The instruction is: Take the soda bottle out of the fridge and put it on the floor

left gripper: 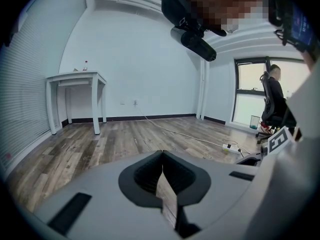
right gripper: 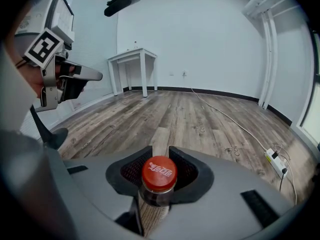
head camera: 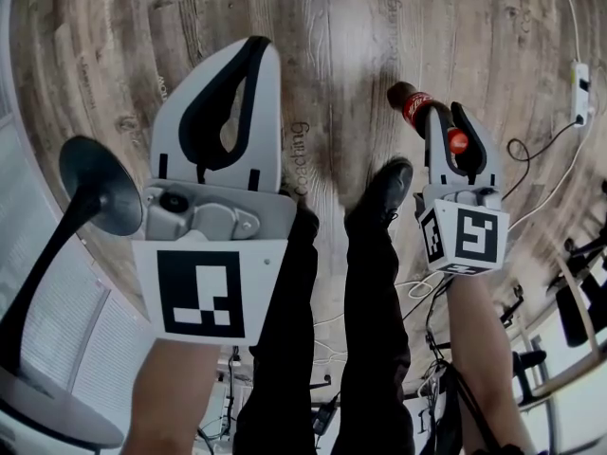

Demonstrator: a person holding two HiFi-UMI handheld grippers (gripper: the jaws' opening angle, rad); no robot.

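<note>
My right gripper [head camera: 453,121] is shut on the neck of the soda bottle [head camera: 414,105], a dark bottle with a red label and a red cap [right gripper: 159,173]. The bottle hangs from the jaws above the wooden floor [head camera: 360,55], its base pointing down and away. In the right gripper view the cap sits between the black pads [right gripper: 186,169]. My left gripper [head camera: 256,50] is held up at the left, shut with nothing in it. Its tips meet in the left gripper view [left gripper: 162,155]. No fridge shows in any view.
The person's dark trouser legs and a shoe [head camera: 384,192] stand between the grippers. A black stand with a round head [head camera: 95,188] is at the left. A power strip [head camera: 579,81] and cables lie at the right. A white table [right gripper: 134,56] stands by the far wall. A person sits on a chair [left gripper: 272,99] by the window.
</note>
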